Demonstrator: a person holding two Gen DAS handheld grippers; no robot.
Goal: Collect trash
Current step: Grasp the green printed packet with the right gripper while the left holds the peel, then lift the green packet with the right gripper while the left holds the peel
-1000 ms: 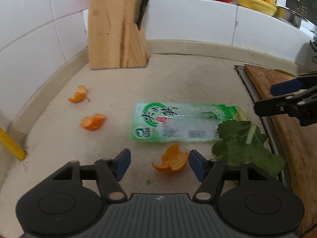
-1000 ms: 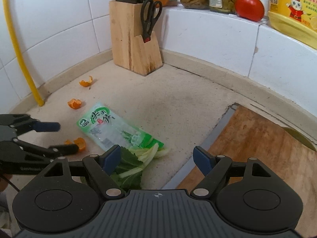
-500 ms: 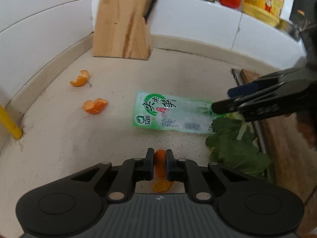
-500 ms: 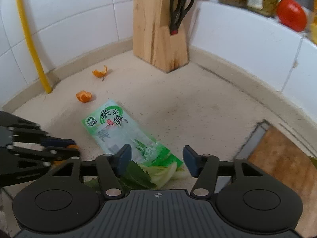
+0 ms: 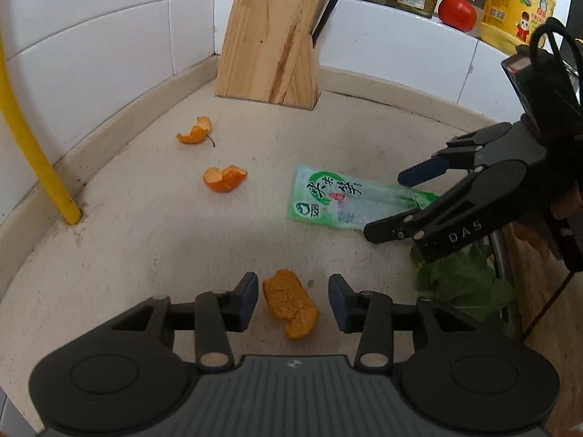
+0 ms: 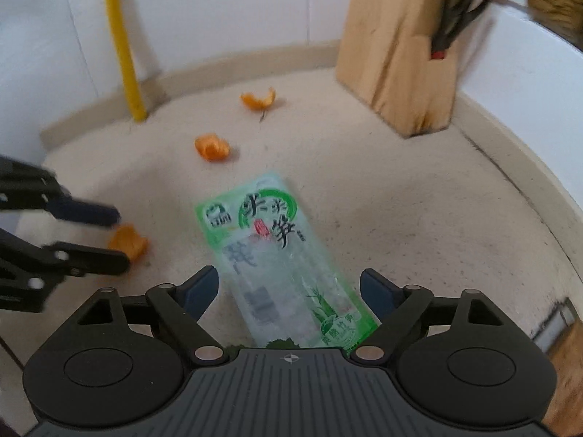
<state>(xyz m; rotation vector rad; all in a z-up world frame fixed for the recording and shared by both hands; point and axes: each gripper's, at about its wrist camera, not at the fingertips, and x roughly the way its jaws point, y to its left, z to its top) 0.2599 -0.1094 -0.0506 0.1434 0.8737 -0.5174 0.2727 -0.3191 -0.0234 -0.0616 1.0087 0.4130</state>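
An orange peel (image 5: 289, 304) lies on the beige counter between the fingers of my left gripper (image 5: 293, 291), whose jaws are opening; neither pad touches it. Two more peels (image 5: 225, 178) (image 5: 195, 133) lie farther off, toward the wall. My right gripper (image 6: 289, 287) hovers over a green and clear plastic wrapper (image 6: 269, 247), jaws opening wide, the wrapper's near end lying between them untouched. In the left wrist view the right gripper (image 5: 399, 204) reaches in from the right over the wrapper (image 5: 328, 196). A green vegetable leaf (image 5: 462, 284) lies below it.
A wooden knife block (image 5: 269, 36) stands at the back against the tiled wall. A yellow pipe (image 5: 32, 153) rises at the left corner. Jars, a tomato (image 5: 457, 12) and a yellow bottle sit on the ledge. A wooden cutting board (image 5: 524, 284) borders the right side.
My left gripper shut on the near peel, then opened again; the peel lies between its fingers. My right gripper swung left and down over the wrapper, narrowing and then widening.
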